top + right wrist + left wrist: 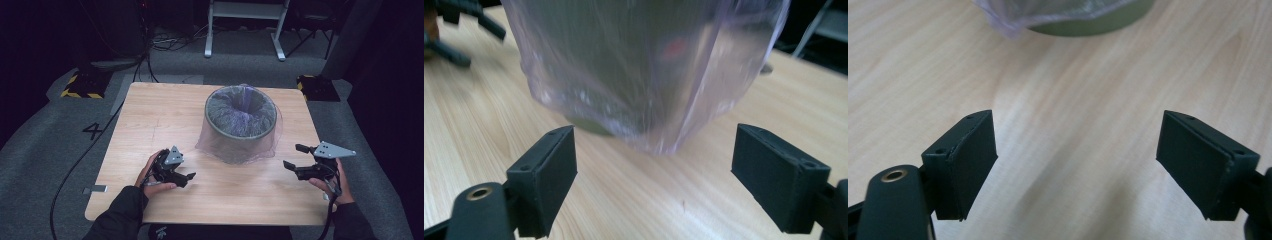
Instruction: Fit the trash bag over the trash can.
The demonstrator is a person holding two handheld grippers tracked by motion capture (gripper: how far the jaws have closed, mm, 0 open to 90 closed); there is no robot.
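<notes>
On the near half of the table [150, 125], the left tool [186, 179] sits at about 7 o'clock from the table's middle, held low over the wood in the person's left hand [150, 177], its 2 jaws pointing toward 3 o'clock. In the left gripper view those jaws stand wide apart with only bare wood between them, so the left tool [1077, 165] is open and holds nothing. The right tool [294, 156] is at about 4 o'clock, near the table's right edge, carried in the right hand [335, 187] with its jaws pointing toward 9 o'clock. In the right gripper view the right tool [654, 175] is likewise spread wide and empty, with the bag hanging beyond its jaws and not touching them. Farther off, just past the table's middle toward 12 o'clock, stands the round dark bin [241, 120], upright on the wood and well apart from both tools. A thin, clear purplish bag [235, 150] lines the bin; it is folded over the rim and drapes loosely down the outer wall, its hem spreading on the wood around the base. In the right gripper view the bag [644, 65] covers the bin's side, and the left gripper view shows its hem [1013, 20] at 12 o'clock beside the bin's green base [1088, 22]. Beyond the table lies grey floor [45, 130] with 1 black cable [90, 150] trailing across it at 9 o'clock.
</notes>
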